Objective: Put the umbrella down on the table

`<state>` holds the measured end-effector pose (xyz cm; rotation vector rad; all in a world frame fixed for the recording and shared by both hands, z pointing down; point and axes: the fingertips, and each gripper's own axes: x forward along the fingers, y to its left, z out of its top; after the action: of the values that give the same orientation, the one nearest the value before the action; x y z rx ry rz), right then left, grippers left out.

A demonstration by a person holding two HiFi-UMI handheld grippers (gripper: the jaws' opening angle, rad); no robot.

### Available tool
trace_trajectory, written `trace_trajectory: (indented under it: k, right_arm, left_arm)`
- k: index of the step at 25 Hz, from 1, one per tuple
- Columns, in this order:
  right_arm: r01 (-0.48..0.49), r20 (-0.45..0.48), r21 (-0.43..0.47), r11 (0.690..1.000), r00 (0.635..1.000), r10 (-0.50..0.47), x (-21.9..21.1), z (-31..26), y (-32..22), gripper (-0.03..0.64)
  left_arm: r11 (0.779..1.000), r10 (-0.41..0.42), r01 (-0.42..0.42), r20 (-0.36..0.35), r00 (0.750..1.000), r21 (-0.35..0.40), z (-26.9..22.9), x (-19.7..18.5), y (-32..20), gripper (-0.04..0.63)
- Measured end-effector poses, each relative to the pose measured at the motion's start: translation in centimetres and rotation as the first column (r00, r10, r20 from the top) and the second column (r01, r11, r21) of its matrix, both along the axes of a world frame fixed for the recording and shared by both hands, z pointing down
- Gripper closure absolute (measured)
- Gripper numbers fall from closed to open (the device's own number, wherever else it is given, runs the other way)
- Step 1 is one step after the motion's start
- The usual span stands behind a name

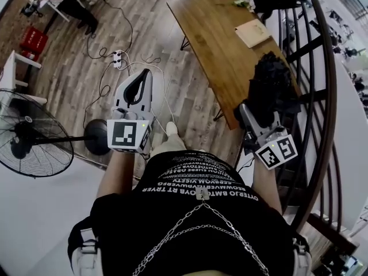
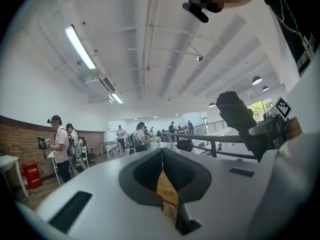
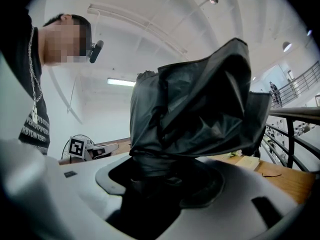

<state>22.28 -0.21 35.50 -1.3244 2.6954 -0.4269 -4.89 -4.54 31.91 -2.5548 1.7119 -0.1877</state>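
Observation:
A folded black umbrella (image 1: 269, 85) stands upright out of my right gripper (image 1: 259, 112), whose jaws are shut on its lower end. In the right gripper view the crumpled canopy (image 3: 200, 109) fills the space above the jaws (image 3: 160, 176). The umbrella hangs over the near right corner of the long wooden table (image 1: 213, 39). My left gripper (image 1: 146, 73) is over the floor left of the table, shut with nothing in it; its tips meet in a seam (image 2: 161, 156). The umbrella (image 2: 235, 115) also shows at the right of the left gripper view.
A brown pad (image 1: 253, 32) and a bunch of flowers (image 1: 244, 0) lie on the table's far end. A dark curved railing (image 1: 325, 96) runs close on the right. A floor fan (image 1: 29, 140), a power strip with cables (image 1: 118, 59) and a red crate (image 1: 33, 39) stand to the left. Several people (image 2: 60, 144) stand farther off.

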Motion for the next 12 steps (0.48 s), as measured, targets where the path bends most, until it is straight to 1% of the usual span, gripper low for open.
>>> trace_trajectory:
  k: [4,8,12]
  right_arm:
    - [-0.016,-0.013,-0.008,1.0,1.0,0.016,-1.6,-0.9,-3.6,0.348]
    - [-0.033,-0.009,-0.006,0.999,0.999,0.033,-3.2,-1.0,-5.6,0.348]
    - [-0.048,-0.009,0.009,0.999,0.999,0.048,-5.5,-1.6,-7.8,0.348]
  left_arm:
    - [0.999,0.035,-0.036,-0.021,0.999,-0.011,-0.2,-0.8,-4.5,0.566]
    - [0.997,0.075,-0.075,-0.012,0.997,0.001,0.0,-1.5,-6.8,0.566]
    - [0.996,0.089,-0.089,-0.001,0.996,0.017,-0.4,-4.0,-9.2,0.566]
